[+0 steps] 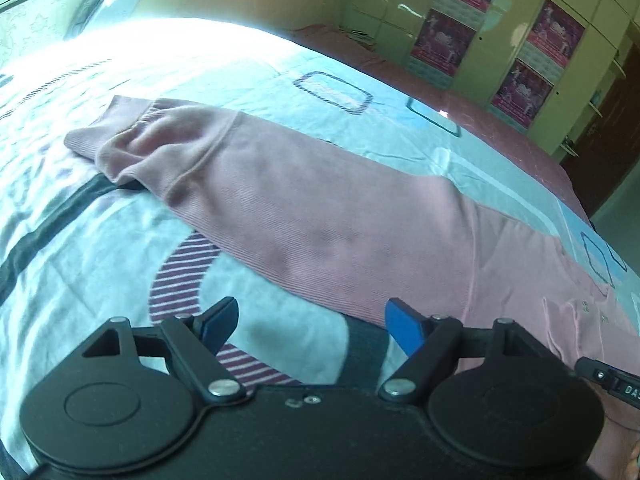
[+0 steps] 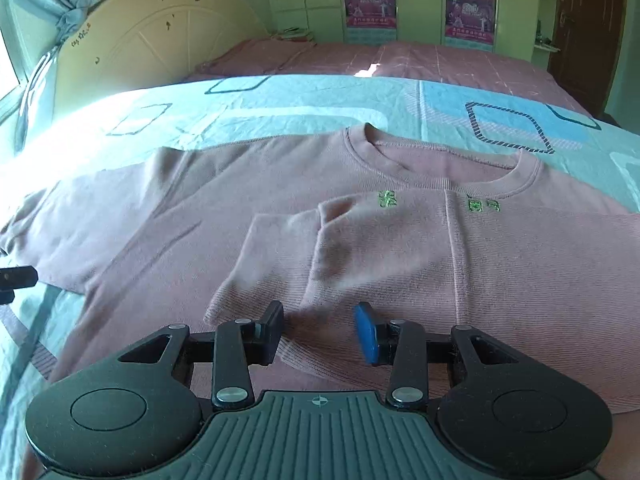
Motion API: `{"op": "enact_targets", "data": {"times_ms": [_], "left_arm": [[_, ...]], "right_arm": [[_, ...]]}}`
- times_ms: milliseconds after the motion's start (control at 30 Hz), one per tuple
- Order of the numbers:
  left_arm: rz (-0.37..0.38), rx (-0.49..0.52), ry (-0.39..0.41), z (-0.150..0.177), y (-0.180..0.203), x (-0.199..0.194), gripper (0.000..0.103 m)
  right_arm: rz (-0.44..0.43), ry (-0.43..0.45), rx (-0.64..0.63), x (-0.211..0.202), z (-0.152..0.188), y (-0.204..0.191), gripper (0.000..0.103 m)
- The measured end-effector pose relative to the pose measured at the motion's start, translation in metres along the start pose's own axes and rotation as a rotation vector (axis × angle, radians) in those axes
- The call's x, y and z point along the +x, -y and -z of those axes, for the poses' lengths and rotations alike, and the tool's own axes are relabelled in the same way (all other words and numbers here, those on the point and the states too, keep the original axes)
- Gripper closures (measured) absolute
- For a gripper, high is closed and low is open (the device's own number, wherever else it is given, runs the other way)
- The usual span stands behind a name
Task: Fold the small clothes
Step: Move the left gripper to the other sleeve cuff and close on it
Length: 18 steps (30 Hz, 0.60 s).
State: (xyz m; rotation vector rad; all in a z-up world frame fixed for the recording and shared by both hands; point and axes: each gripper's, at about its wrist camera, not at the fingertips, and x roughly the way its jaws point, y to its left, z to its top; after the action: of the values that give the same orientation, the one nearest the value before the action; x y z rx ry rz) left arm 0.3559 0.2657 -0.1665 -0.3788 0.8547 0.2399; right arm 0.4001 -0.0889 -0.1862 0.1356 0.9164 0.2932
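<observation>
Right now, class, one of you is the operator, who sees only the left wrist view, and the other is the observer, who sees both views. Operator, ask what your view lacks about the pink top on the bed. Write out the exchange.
Operator: I see one sleeve stretched out flat. Where is the other one?
Observer: The other sleeve is folded across the chest of the pink top.
Operator: Which way does the neck face?
Observer: The round collar lies on the far side, away from the right gripper.
Operator: Is that gripper holding cloth?
Observer: No, its jaws stand apart above the folded sleeve's end.
</observation>
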Motion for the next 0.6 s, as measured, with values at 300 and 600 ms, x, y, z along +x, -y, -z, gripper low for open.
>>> {"op": "enact_targets", "data": {"times_ms": [300,600], "left_arm": [[-0.046,-0.187,0.032,-0.032,-0.083,0.014,0.03],[0.026,-0.325,0.11,-0.062,-0.115,0.039,0.049]], "right_arm": [[0.016,-0.024,-0.007,0.01,0.0,-0.019,0.063],[0.042,-0.037,-0.002,0.016,0.0,-0.022,0.063]]}}
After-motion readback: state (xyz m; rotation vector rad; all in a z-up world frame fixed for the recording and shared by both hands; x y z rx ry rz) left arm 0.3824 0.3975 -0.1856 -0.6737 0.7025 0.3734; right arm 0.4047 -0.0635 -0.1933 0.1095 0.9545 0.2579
